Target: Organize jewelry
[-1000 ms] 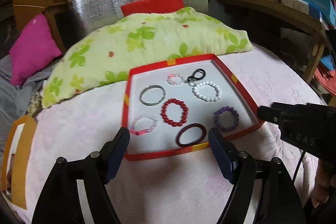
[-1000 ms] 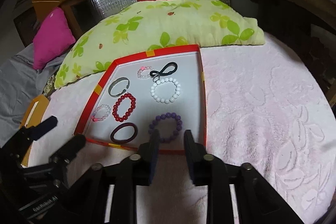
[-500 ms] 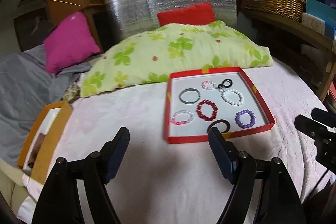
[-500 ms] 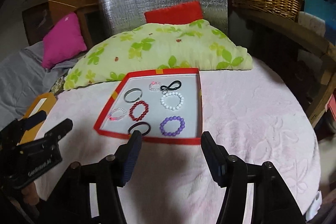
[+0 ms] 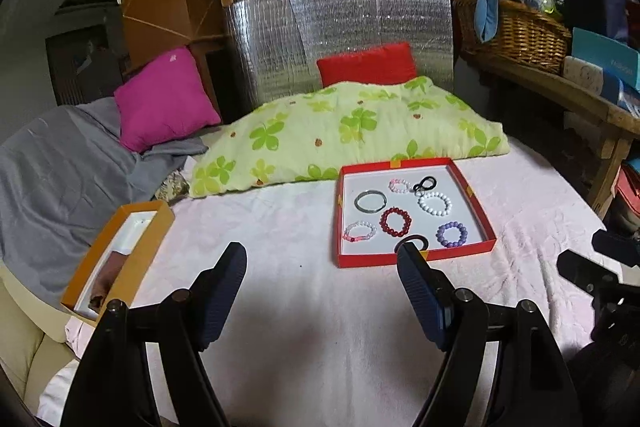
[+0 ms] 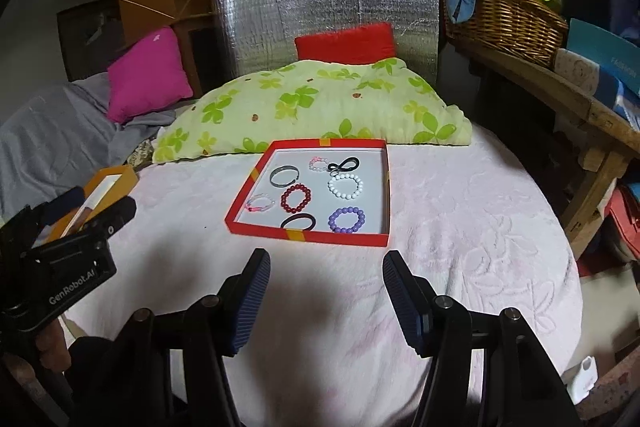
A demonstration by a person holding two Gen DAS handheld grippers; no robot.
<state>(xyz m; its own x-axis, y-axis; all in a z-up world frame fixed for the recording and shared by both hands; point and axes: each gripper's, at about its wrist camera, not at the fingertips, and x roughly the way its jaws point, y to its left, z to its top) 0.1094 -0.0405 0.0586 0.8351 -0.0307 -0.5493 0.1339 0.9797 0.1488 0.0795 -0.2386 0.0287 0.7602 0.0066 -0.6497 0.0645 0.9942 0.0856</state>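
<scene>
Grippers, two: your left gripper (image 5: 320, 291) stands wide and empty. Your right gripper (image 6: 326, 299) has just been opening, nothing between its jaws. Red tray (image 6: 340, 238), centre of the right view, right of centre in the left, holds seven bracelets. Dark oval bracelet (image 6: 298, 221) lies nearest, long axis across, directly above your right fingers.
</scene>
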